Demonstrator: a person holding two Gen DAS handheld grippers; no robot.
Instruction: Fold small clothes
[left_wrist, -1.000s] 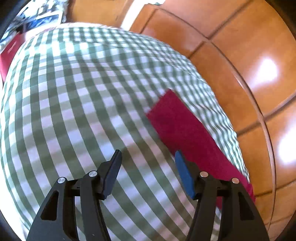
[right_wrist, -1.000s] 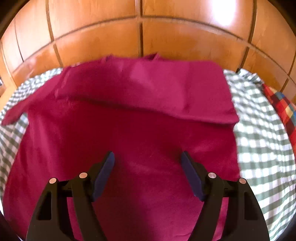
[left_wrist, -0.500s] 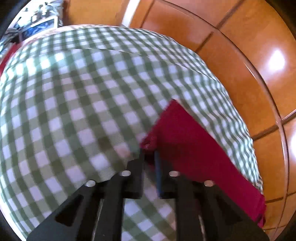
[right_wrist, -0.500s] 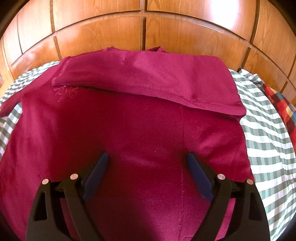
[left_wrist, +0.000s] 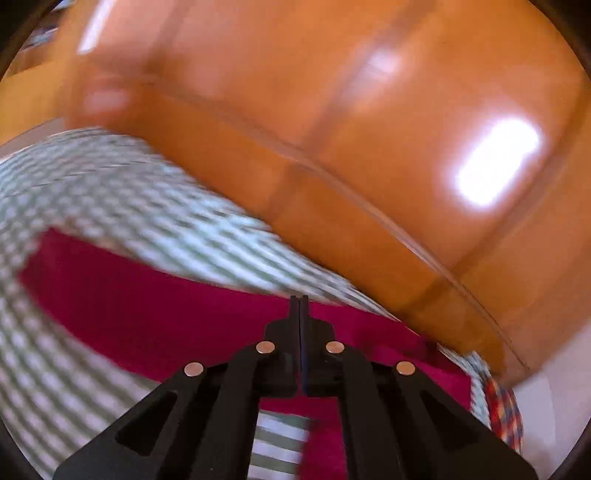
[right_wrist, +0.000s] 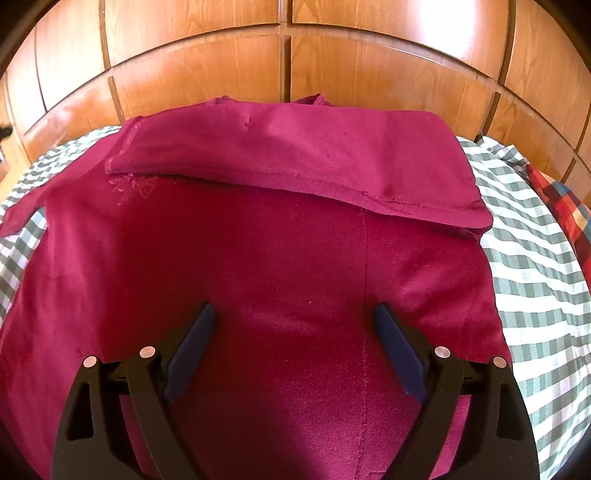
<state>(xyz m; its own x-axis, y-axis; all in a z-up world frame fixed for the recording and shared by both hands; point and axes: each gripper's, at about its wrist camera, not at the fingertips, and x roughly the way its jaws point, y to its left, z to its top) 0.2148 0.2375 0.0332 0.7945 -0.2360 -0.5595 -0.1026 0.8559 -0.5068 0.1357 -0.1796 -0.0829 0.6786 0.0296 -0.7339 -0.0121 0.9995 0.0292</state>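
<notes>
Crimson garment (right_wrist: 280, 266) lies flat on the checked cloth (right_wrist: 535, 266), top edge already folded, so the left gripper (left_wrist: 299, 299), clenched apparently on its sleeve, should carry that across smoothly while the right gripper (right_wrist: 295, 332), released, hovers over the middle.

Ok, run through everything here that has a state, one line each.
left claw: shut, whether on cloth cannot be told through the blur
right claw: open, over the garment, holding nothing
maroon garment: spread flat, far edge folded over, one sleeve out to the side
checked cloth: spread under the garment
red plaid fabric: lying at the cloth's edge
</notes>
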